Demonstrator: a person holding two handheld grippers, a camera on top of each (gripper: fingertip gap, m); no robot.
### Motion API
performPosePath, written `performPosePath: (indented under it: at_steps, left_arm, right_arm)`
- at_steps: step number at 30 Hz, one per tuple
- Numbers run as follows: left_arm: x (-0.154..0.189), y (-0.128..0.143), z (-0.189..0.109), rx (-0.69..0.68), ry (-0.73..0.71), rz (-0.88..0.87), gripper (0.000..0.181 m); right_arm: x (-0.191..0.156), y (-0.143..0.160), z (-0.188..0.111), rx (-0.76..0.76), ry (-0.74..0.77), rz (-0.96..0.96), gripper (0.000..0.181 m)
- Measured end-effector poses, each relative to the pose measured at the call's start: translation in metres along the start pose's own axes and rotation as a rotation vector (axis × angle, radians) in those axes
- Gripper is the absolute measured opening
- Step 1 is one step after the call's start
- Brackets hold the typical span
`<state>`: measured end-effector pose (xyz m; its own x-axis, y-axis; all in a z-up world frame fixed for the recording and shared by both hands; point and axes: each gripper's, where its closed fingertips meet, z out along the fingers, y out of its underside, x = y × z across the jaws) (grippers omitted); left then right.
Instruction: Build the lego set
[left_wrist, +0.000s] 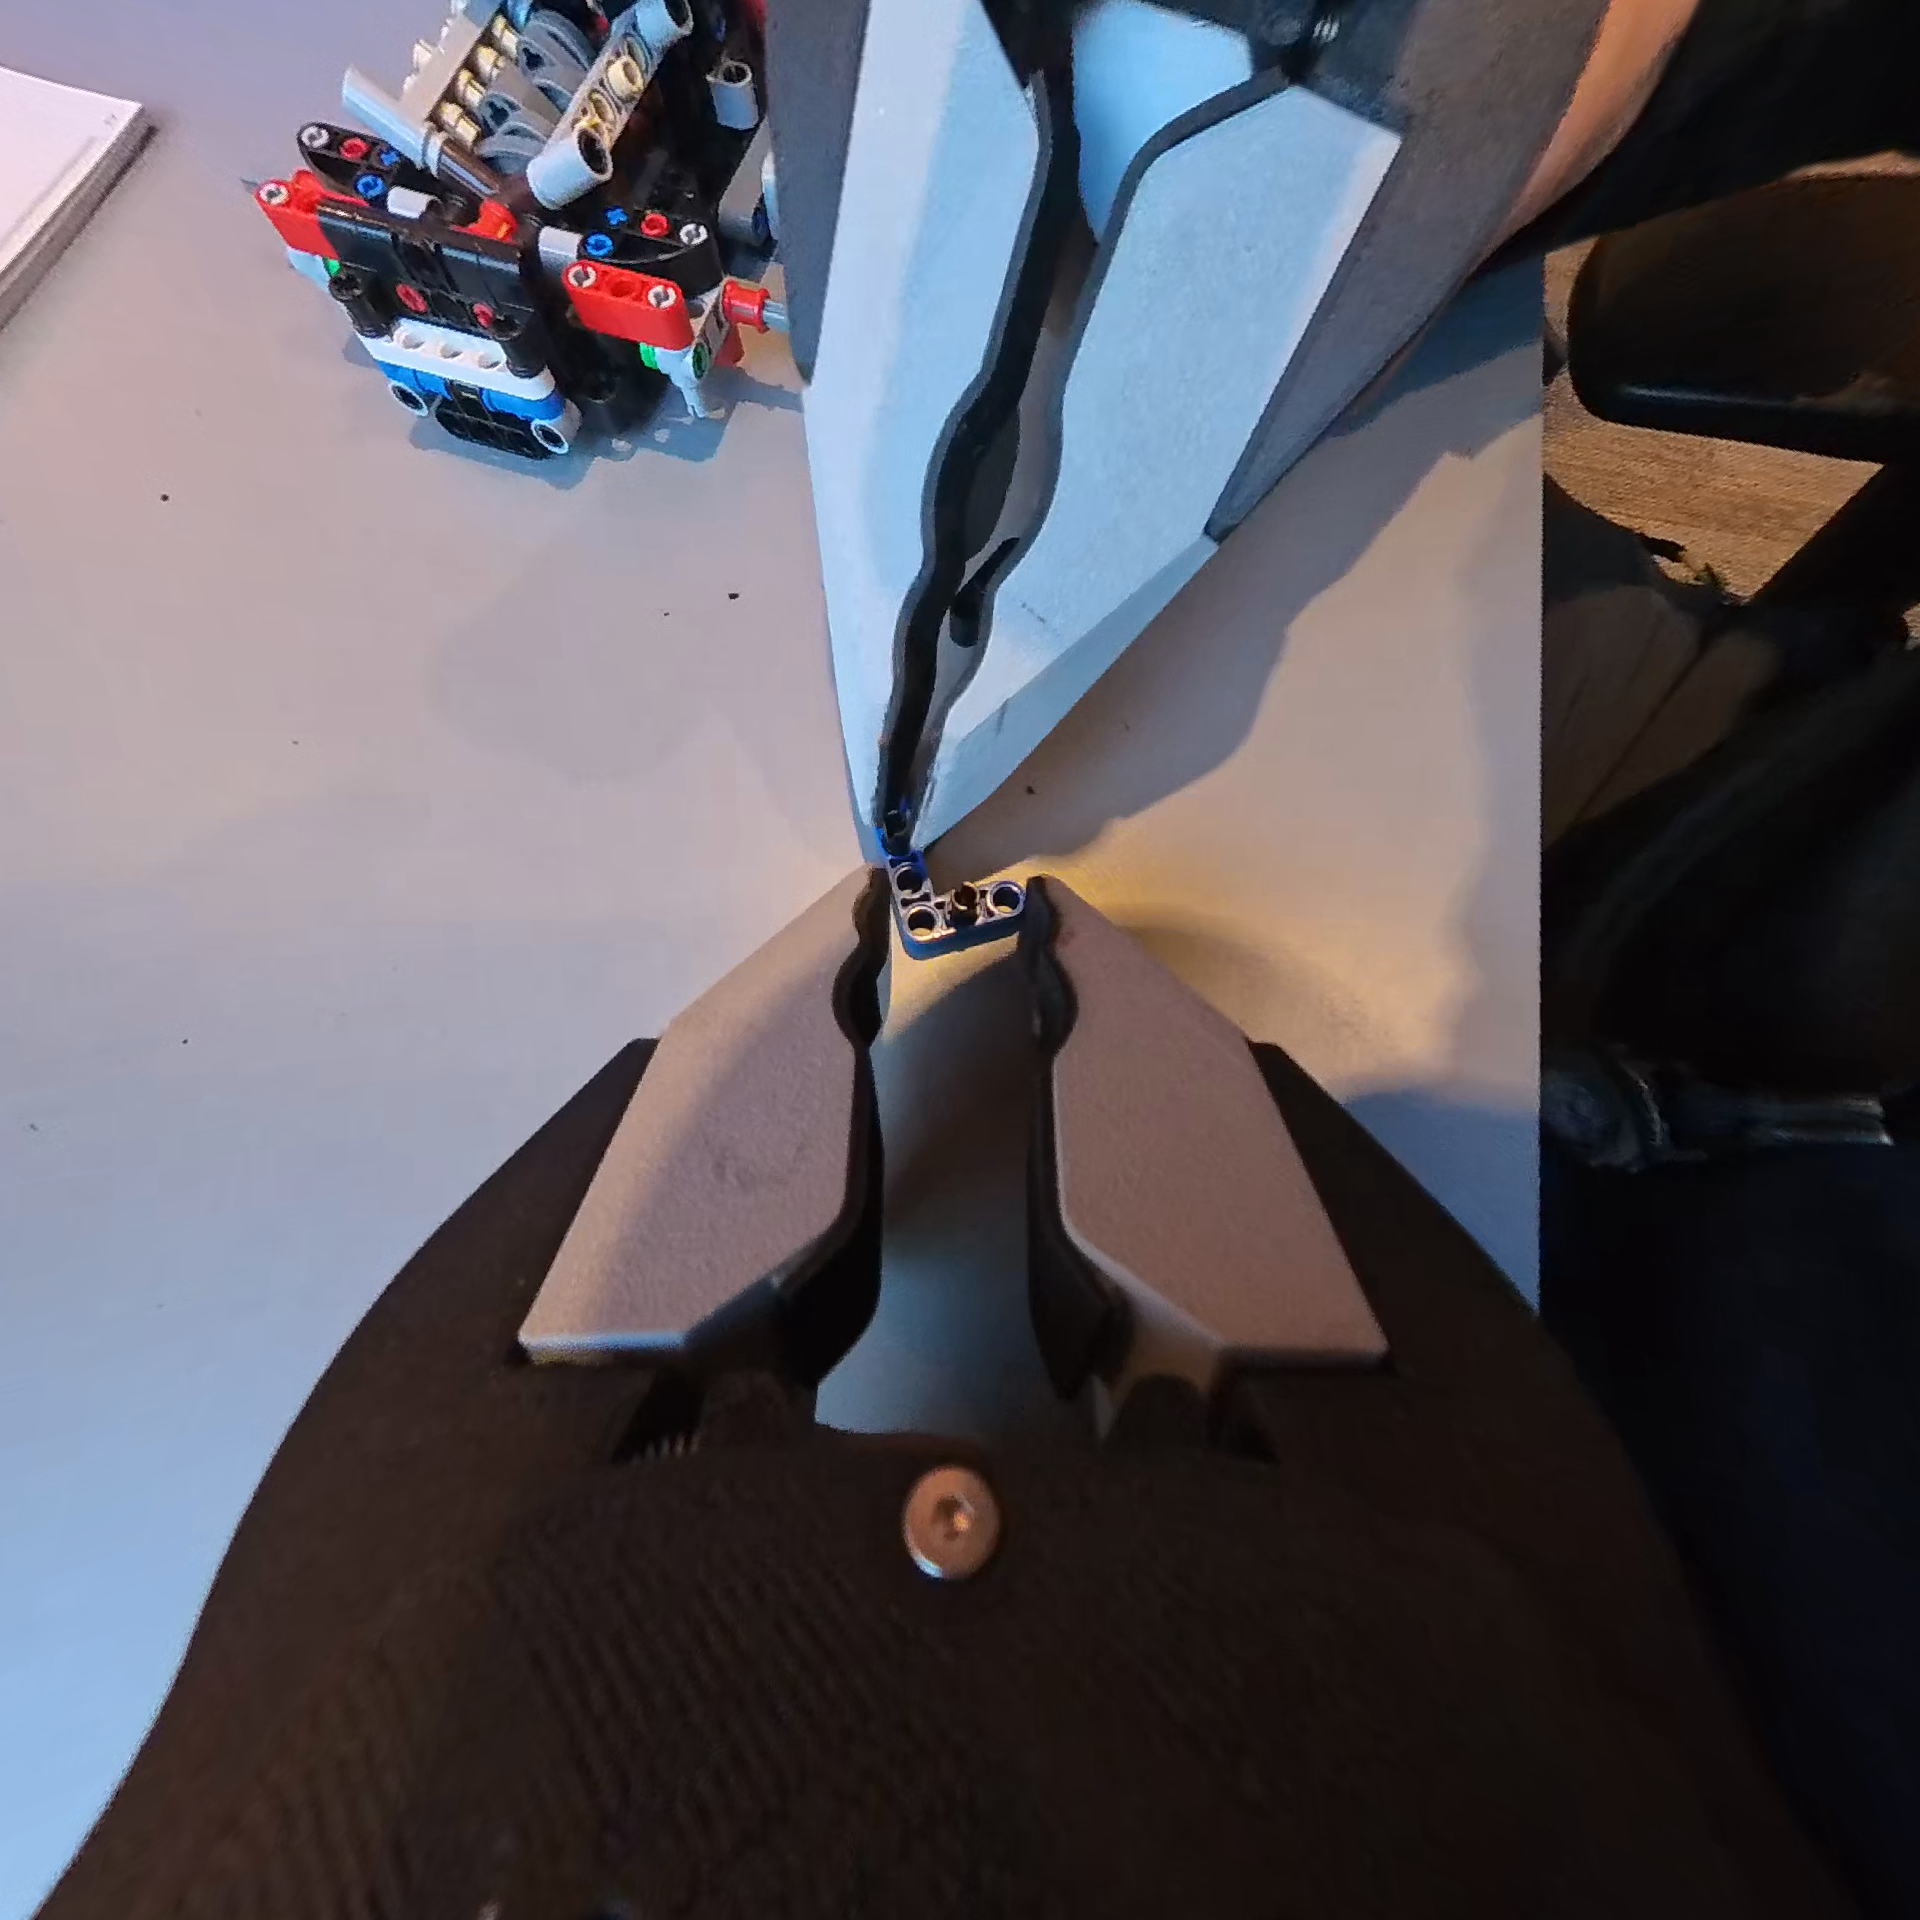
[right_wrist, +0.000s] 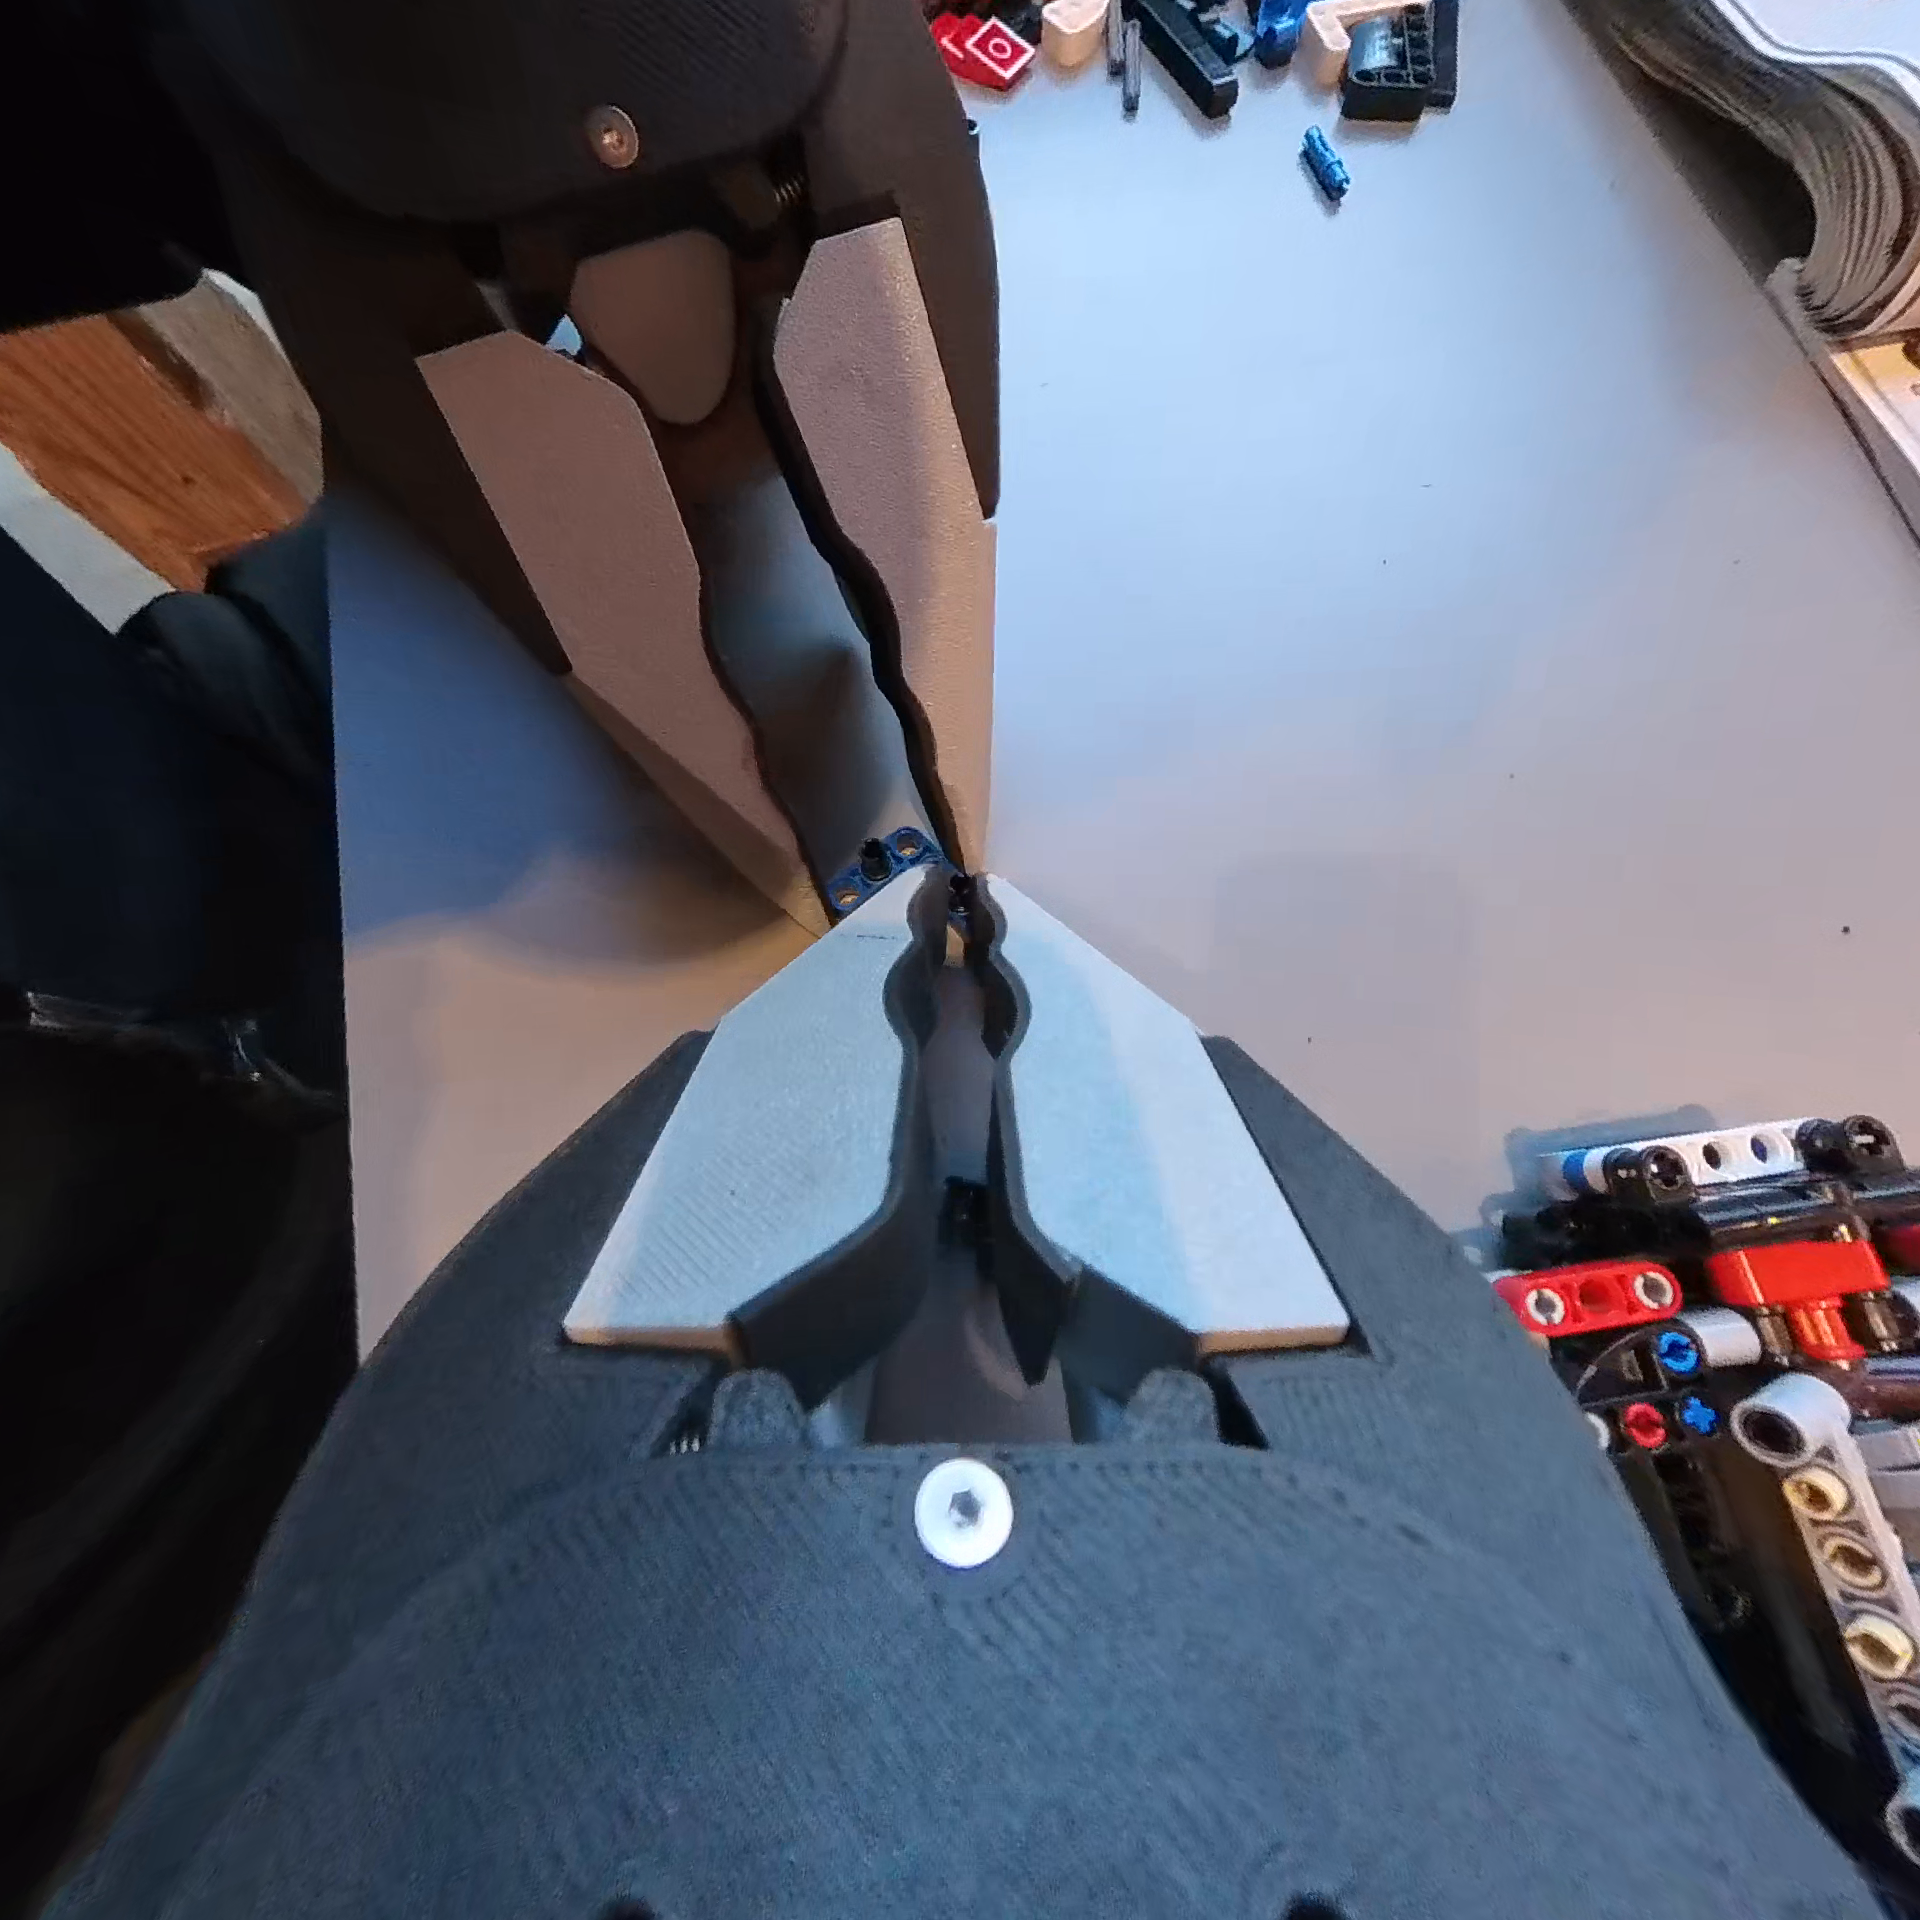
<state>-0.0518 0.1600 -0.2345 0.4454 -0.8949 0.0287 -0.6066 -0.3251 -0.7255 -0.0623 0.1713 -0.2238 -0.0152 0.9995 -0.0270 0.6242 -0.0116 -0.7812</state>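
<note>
Left wrist view, far left: white booklet (left_wrist: 57, 177) at the table (left_wrist: 312, 831) edge; just right of it and further back, the half-built model (left_wrist: 488, 239) in black, red, blue and white, standing on the table well apart from the action.

Middle of the frame: left gripper (left_wrist: 954, 891) coming up from the bottom, jaws narrowed onto the blue L-shaped piece (left_wrist: 920, 920), one fingertip at each end of its long arm, so clamped on it; low over the table near the right edge, can't tell whether touching the surface. Already has a seated pin (left_wrist: 966, 900) poking out of one hole. Right gripper (left_wrist: 902, 821) coming down from the top, tips nearly closed and almost touching the short arm of the L.

Right wrist view, left to right: the L piece between the left gripper's tips; right beside it, the right gripper's own tips pinched on a small black pin (right_wrist: 958, 891) – pin end meeting the piece. Up top, loose pieces (right_wrist: 1247, 47) plus a lone blue pin (right_wrist: 1324, 161); stacked paper (right_wrist: 1849, 208) far right; model again at lower right.
</note>
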Motion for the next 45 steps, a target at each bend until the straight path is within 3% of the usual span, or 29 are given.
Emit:
performPosePath:
  at_steps: [6, 9, 13, 16, 19, 22, 24, 27, 29, 31, 32, 33, 35, 38, 43, 45]
  left_arm:
    - [-0.001, 0.000, -0.001, 0.001, 0.009, -0.016, 0.024]
    - [-0.002, 0.000, -0.002, 0.004, 0.008, -0.036, 0.047]
    - [-0.007, -0.002, -0.014, 0.047, -0.023, -0.101, 0.060]
    - [-0.009, -0.021, -0.038, 0.134, -0.088, -0.123, 0.058]
    - [0.011, -0.057, -0.056, 0.206, -0.119, -0.033, 0.051]
    - [0.035, -0.084, -0.056, 0.184, -0.175, 0.147, 0.037]
    - [0.042, -0.088, -0.054, 0.152, -0.220, 0.211, 0.024]
    - [0.044, -0.080, -0.051, 0.140, -0.202, 0.166, 0.029]
    - [0.038, -0.068, -0.046, 0.129, -0.203, 0.125, 0.022]
    - [0.023, -0.046, -0.031, 0.068, -0.230, 0.103, 0.022]
    - [0.013, -0.031, -0.023, 0.026, -0.247, 0.068, 0.019]
    - [0.007, -0.018, -0.018, -0.009, -0.253, 0.041, 0.025]
    - [0.000, 0.001, -0.015, -0.035, -0.261, -0.006, 0.032]
    - [0.006, 0.006, -0.022, 0.006, -0.232, -0.047, 0.033]
    - [0.063, -0.025, -0.015, 0.097, -0.058, -0.018, 0.036]
    - [0.079, -0.037, -0.002, 0.088, -0.054, 0.043, 0.038]
  right_arm:
    - [0.015, -0.009, -0.025, 0.111, 0.035, 0.238, 0.015]
    - [0.016, -0.025, -0.041, 0.237, -0.066, 0.476, 0.029]
    - [0.013, -0.038, -0.053, 0.321, -0.156, 0.687, 0.052]
    - [0.009, -0.038, -0.055, 0.333, -0.151, 0.764, 0.059]
    - [-0.003, -0.039, -0.051, 0.328, -0.165, 0.799, 0.066]
    - [-0.019, -0.044, -0.046, 0.331, -0.192, 0.803, 0.075]
    - [-0.025, -0.043, -0.043, 0.327, -0.184, 0.791, 0.082]
    - [-0.024, -0.036, -0.037, 0.318, -0.164, 0.779, 0.081]
    - [-0.023, -0.029, -0.027, 0.285, -0.158, 0.763, 0.081]
    - [-0.012, -0.015, -0.014, 0.236, -0.078, 0.720, 0.072]
    - [-0.009, -0.009, -0.010, 0.201, -0.064, 0.710, 0.056]
    - [-0.007, -0.011, -0.013, 0.207, -0.067, 0.693, 0.047]
    - [0.008, -0.019, -0.030, 0.286, 0.036, 0.619, 0.057]
    - [0.026, -0.013, -0.058, 0.301, 0.183, 0.537, 0.056]
    - [0.033, 0.003, -0.097, 0.356, 0.292, 0.484, 0.056]
    - [0.032, 0.010, -0.111, 0.382, 0.318, 0.475, 0.055]
